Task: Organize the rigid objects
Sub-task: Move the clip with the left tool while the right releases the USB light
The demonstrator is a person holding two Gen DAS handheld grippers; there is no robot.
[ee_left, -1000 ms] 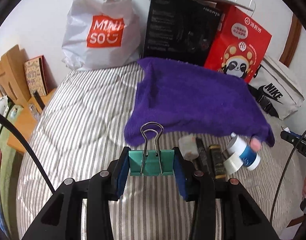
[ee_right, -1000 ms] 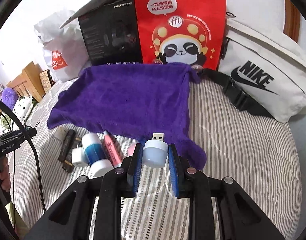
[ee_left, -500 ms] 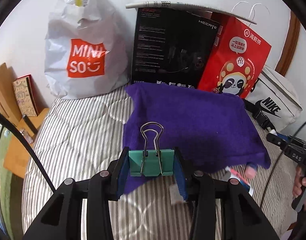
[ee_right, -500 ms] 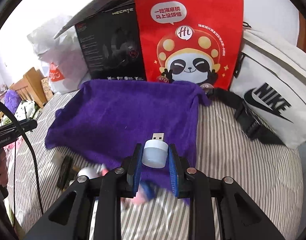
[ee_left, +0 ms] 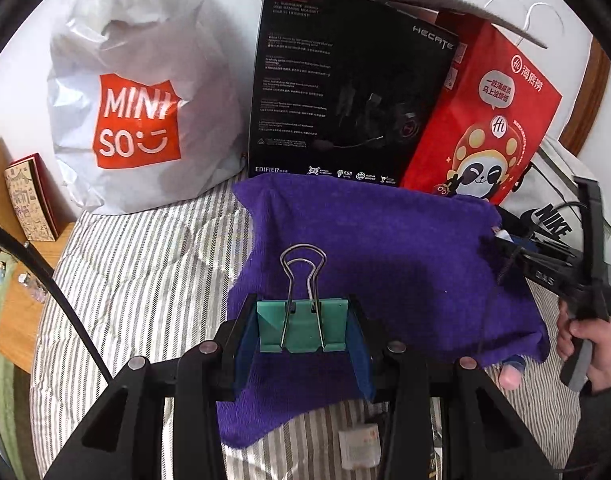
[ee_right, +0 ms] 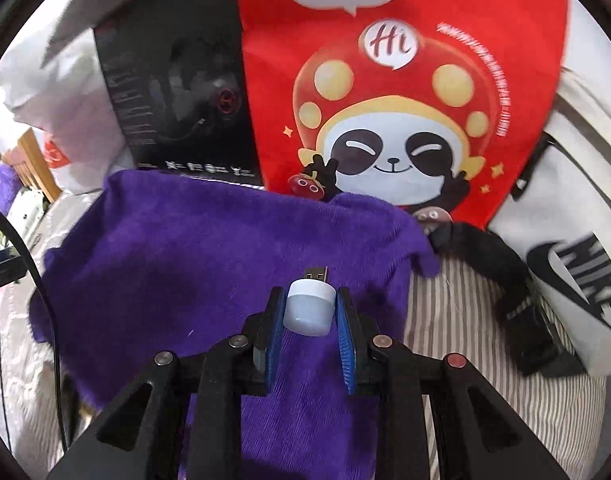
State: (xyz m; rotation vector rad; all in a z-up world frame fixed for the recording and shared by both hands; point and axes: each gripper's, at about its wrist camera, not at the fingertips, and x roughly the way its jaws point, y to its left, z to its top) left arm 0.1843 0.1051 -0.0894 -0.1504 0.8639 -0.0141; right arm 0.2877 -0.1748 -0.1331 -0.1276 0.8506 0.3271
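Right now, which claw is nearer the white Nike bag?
Right. The right claw hangs over the purple towel's end beside the Nike bag; the left claw is over its far end.

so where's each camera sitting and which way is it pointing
Left wrist: sits on the left gripper, angled down across the bed at the purple towel; its fingers clamp a green binder clip; the person's right hand shows at right.
Right wrist: sits on the right gripper, angled down at the same towel; its fingers clamp a small white USB light.
Shared: towel, red panda bag, black Hecate box.
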